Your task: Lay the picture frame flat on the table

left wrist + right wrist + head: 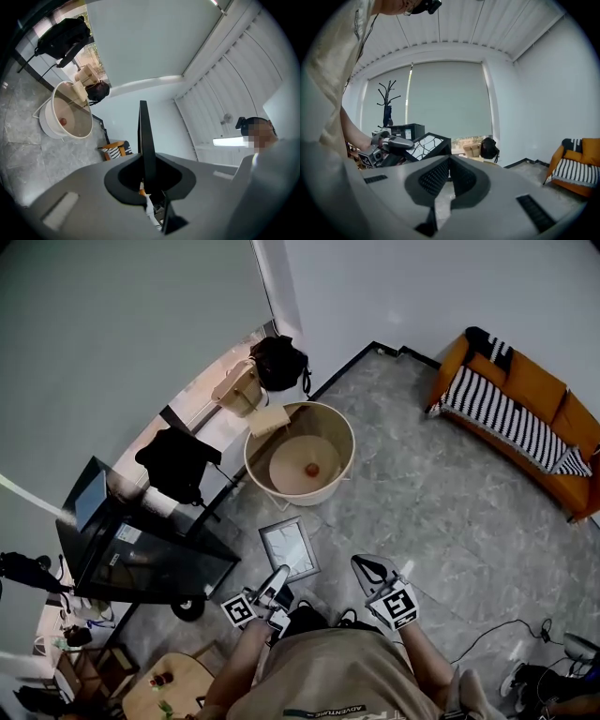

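The picture frame [291, 547], dark-rimmed with a pale patterned face, hangs tilted in the air in front of me, above the grey floor. My left gripper [278, 577] is shut on its near edge. In the left gripper view the frame [143, 133] stands edge-on as a thin dark blade between the jaws. My right gripper [368, 566] is apart to the right, shut with nothing in it; in its own view the jaws [450, 164] meet, and the frame [427, 144] shows to the left. The round cream table [337, 427] with a raised rim stands beyond.
A small red thing [311, 470] lies on the round table. A black cabinet [141, 554] stands to the left, a black backpack [279, 362] near the wall, an orange sofa [539, 390] with a striped blanket at the right. Cables [487, 634] trail on the floor.
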Tool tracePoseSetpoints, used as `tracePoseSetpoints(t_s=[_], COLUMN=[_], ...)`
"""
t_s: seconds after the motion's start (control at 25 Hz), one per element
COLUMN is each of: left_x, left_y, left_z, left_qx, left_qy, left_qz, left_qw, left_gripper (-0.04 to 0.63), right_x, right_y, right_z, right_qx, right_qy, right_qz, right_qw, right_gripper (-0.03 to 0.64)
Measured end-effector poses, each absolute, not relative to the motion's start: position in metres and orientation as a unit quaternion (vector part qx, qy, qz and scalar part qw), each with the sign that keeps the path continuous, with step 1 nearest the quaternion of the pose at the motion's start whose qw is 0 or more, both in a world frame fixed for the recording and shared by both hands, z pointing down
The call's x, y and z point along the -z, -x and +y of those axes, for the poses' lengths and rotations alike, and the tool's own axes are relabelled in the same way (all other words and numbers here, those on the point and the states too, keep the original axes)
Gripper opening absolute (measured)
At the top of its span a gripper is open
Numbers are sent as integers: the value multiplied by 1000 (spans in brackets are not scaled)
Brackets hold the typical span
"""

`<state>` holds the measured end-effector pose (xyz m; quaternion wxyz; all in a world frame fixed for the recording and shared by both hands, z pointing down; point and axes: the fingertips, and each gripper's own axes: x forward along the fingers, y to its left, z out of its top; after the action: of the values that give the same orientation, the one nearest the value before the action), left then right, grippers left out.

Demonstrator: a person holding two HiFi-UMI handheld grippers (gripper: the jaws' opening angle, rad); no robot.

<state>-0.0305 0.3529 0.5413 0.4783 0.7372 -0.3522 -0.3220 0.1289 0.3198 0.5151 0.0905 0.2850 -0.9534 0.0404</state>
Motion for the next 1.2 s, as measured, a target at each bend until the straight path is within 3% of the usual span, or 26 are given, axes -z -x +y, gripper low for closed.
tracePoseSetpoints(t_s=[1.2], left_x=[-574], left_y=[194], left_z=[109], left_qx=[284], left_qy=[-740], left_qz=[-290], left_qw=[536], left_gripper=[49], right_x=[-510], right_y=[33], right_z=[85], right_qx=[-73], right_qy=[-367], right_qz=[-921], right_qw=[105], right_gripper=[6])
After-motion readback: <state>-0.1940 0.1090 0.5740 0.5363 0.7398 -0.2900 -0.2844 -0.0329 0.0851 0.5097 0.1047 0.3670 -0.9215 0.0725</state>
